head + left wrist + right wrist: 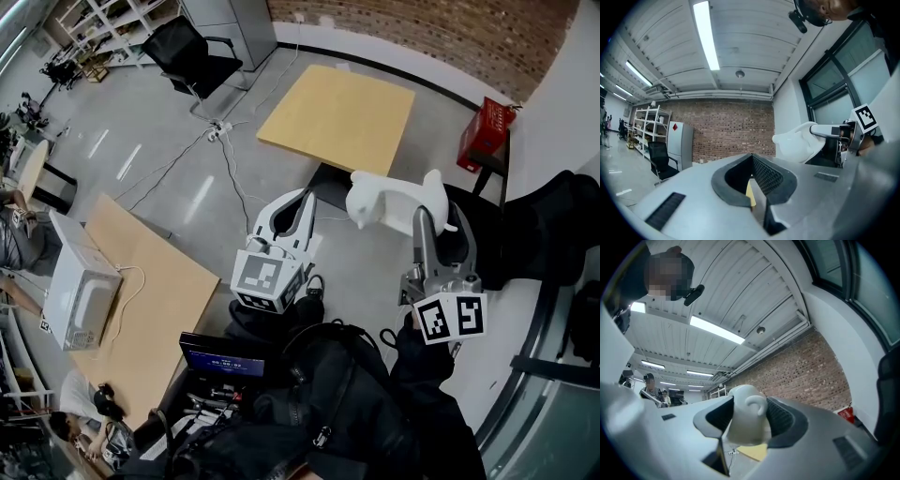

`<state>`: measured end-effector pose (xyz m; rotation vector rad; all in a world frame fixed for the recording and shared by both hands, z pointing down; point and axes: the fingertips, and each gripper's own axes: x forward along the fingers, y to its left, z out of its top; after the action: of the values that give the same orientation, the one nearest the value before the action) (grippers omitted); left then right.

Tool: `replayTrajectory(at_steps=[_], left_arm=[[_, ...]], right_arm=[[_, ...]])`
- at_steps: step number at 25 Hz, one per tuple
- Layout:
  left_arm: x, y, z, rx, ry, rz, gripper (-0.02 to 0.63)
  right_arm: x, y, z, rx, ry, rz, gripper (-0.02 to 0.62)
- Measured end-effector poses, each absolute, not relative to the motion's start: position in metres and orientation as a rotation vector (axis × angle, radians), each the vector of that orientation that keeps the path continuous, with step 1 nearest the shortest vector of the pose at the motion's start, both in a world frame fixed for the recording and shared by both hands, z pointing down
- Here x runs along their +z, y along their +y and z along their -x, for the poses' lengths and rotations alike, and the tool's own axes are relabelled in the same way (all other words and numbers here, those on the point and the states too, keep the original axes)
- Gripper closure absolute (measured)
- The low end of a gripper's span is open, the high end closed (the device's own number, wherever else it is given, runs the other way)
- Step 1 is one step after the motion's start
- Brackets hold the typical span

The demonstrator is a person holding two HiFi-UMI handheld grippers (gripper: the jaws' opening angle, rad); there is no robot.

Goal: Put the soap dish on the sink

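**Soap dish in my right gripper, left gripper empty**

On the head view, far left, a white box (pixel 80 292) sits on a wooden table (pixel 155 309); a black chair (pixel 192 56) stands in the upper left, and a second wooden table (pixel 339 117) lies at top centre.

Just left of centre I see my left gripper (pixel 305 197); in its own view the left gripper (pixel 752 156) has its pads meeting at the tips with nothing between them, and only a sliver of yellow table top shows through the gap below.

Right of centre, the soap dish (pixel 389 202) is white and rounded, held in the air above the grey floor (pixel 178 159), away from both tables; the left gripper view catches the same soap dish (pixel 799 143) at its right, beside the window.

My right gripper (pixel 436 225) has it; in the right gripper view the jaws of the right gripper (pixel 747 404) stand wide and press on either side of the soap dish (pixel 745 425), which fills the gap between them.

At the upper right a red box (pixel 487 131) stands against the wall.
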<state>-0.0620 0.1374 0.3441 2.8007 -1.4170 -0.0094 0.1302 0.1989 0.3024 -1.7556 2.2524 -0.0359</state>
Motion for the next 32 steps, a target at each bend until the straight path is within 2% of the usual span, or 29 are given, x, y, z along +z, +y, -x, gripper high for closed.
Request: replayTrajectory(at_steps=[11, 32], left_arm=[[0.345, 0.058, 0.051, -0.056, -1.342, -2.809, 0.602], [0.352, -0.092, 0.072, -0.048, -1.270, -2.815, 0.603]], right_arm=[[0.299, 0.126, -0.134, -0.028, 2.232, 1.798, 0.371], [0.295, -0.015, -0.111, -0.035, 2.176, 1.853, 0.371]])
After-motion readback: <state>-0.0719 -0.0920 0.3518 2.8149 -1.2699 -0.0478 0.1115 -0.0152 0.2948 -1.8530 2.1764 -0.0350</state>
